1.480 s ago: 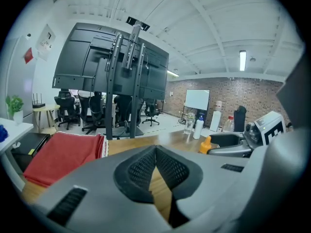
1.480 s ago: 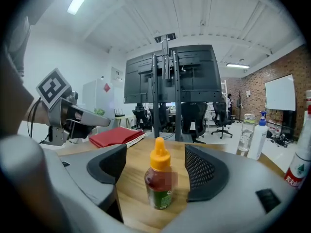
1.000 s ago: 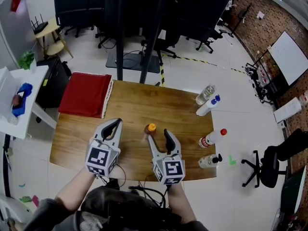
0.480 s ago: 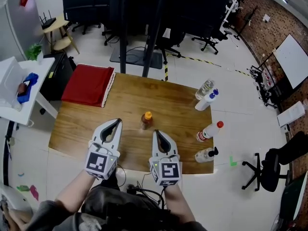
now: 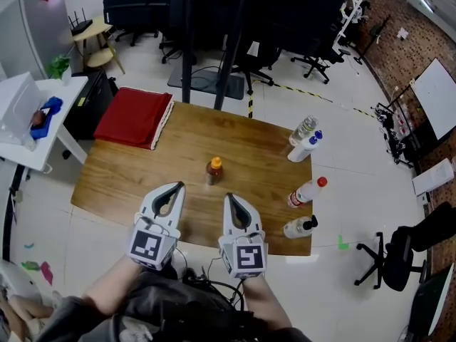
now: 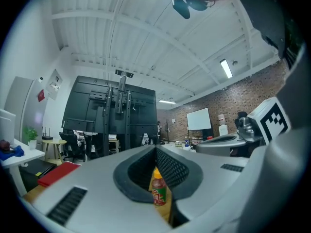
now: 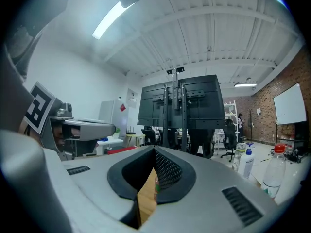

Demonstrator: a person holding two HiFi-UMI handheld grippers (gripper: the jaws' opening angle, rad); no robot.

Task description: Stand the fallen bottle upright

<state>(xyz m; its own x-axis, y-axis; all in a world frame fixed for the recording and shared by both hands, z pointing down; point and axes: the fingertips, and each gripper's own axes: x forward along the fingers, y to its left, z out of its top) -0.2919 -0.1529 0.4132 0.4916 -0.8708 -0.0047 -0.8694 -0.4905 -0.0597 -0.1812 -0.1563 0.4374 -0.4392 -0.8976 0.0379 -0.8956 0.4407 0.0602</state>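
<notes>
A small sauce bottle (image 5: 214, 171) with an orange cap stands upright in the middle of the wooden table (image 5: 135, 180). Both grippers are drawn back to the near edge, well short of it. My left gripper (image 5: 177, 187) is shut and empty; through the gap under its jaws the left gripper view shows the bottle (image 6: 158, 191) ahead. My right gripper (image 5: 229, 197) has just been closing and now has its tips together with nothing between them. In the right gripper view only a sliver of the bottle (image 7: 156, 188) shows past the jaws.
A red cloth (image 5: 135, 117) lies on the table's far left corner. Along the right edge stand a clear bottle (image 5: 303, 129), a blue-capped white bottle (image 5: 304, 148), a red-capped bottle (image 5: 305, 192) and a black-topped bottle (image 5: 299, 226). An office chair (image 5: 399, 255) is right of the table.
Both grippers have pulled back from the bottle toward the near edge. The right jaws, open beside the bottle a second ago, have shut. The bottle stays upright.
</notes>
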